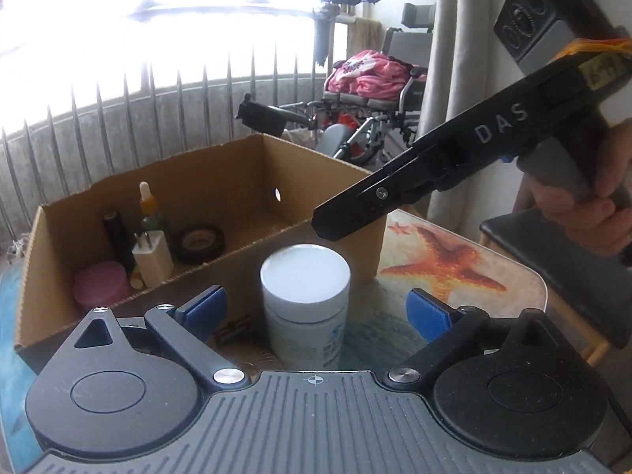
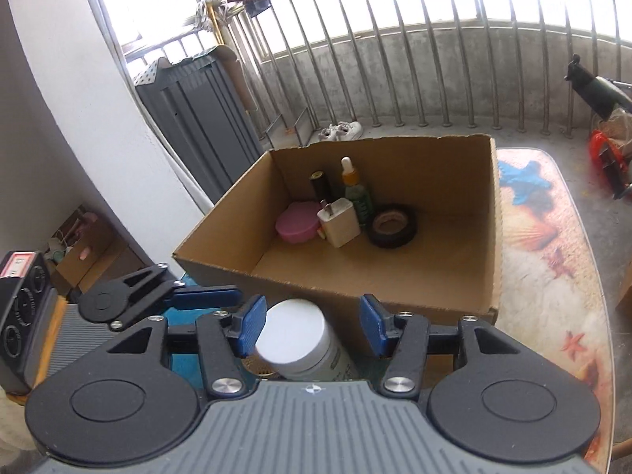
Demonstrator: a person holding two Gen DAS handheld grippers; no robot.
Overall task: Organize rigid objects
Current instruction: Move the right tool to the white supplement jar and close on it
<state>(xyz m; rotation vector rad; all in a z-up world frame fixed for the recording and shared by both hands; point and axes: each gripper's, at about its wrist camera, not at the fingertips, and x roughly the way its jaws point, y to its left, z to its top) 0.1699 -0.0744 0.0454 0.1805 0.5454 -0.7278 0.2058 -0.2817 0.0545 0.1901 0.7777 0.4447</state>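
Note:
A white jar with a flat white lid (image 1: 305, 276) (image 2: 294, 335) stands upright on the table, just in front of the cardboard box (image 1: 221, 181) (image 2: 434, 166). My left gripper (image 1: 318, 312) is open wide, its blue pads well clear of the jar on both sides. My right gripper (image 2: 312, 326) is open too; the jar sits between its pads, close to the left one and apart from the right one. The right gripper (image 1: 335, 223) hangs over the jar from the right. In the box are a pink case (image 2: 296, 223), a white plug (image 2: 339, 221), a tape roll (image 2: 393, 229) and a dropper bottle (image 2: 355, 193).
The table (image 1: 454, 260) has a starfish print and a rounded right edge. Small brown pieces (image 1: 235, 328) lie by the jar's foot. A black seat (image 1: 553, 272) stands right of the table, a wheelchair (image 1: 375, 91) behind the box, a grey cabinet (image 2: 197, 110) at the left.

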